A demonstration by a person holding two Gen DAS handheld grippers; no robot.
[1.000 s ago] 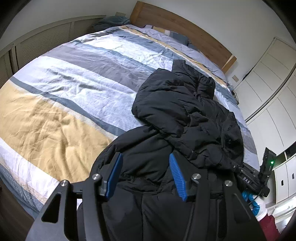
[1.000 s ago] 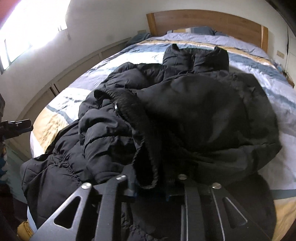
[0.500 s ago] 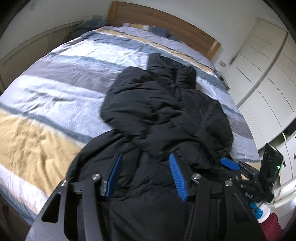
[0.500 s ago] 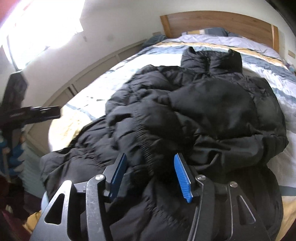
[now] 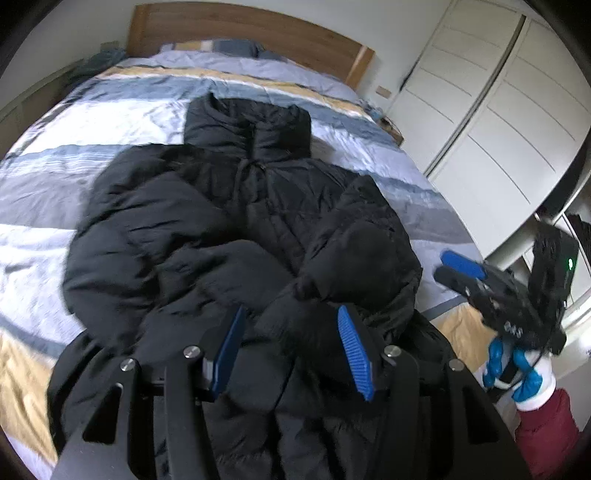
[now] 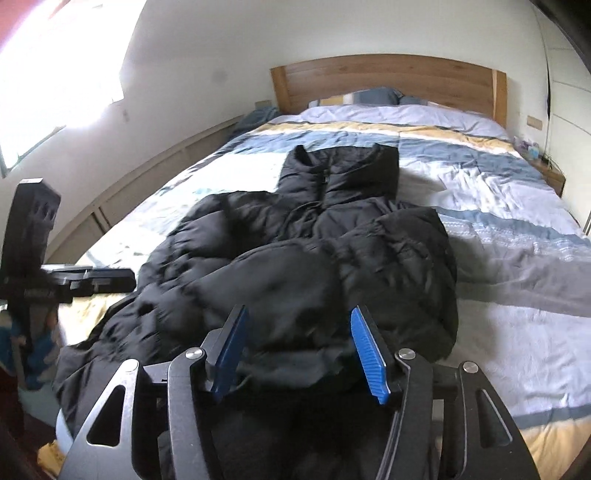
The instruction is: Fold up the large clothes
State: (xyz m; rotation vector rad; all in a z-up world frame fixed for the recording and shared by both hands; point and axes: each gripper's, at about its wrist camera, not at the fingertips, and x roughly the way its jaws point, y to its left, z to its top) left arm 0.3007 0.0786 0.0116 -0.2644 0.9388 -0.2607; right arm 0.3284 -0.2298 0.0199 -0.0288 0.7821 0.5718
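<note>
Since a second ago my right gripper [image 6: 295, 350] has let go of the ribbed cuff it was pinching; its jaws have just been opening and now stand about half apart over the black puffer jacket [image 6: 314, 266], with nothing pressed between the blue pads [image 6: 367, 354]. It has also pulled back and up, so the jacket sits lower and smaller in its view. My left gripper [image 5: 291, 350] has swung across the foot of the bed: the jacket, once at 3 o'clock in its view, is now dead centre. Its jaws stand half open as before, hovering above the fabric and gripping nothing.

Both grippers tilt downward toward the jacket. In the left view the right gripper [image 5: 491, 291] shows at 3 o'clock, held by a hand in a white and blue glove [image 5: 517, 373] with a dark red sleeve [image 5: 546, 432] behind it. In the right view the left gripper [image 6: 70, 282] shows at 9 o'clock, blurred.

The jacket lies face up on the striped duvet [image 6: 498, 206], collar [image 5: 247, 125] at 12 o'clock toward the wooden headboard [image 5: 258, 33], hem at 6 o'clock under my jaws. Both sleeves are folded in across the chest: one sleeve [image 5: 155, 229] from 9 o'clock, the other sleeve [image 5: 365, 236] from 3 o'clock, meeting in a lumpy heap near the middle. The quilted fabric is puffy and creased.
</note>
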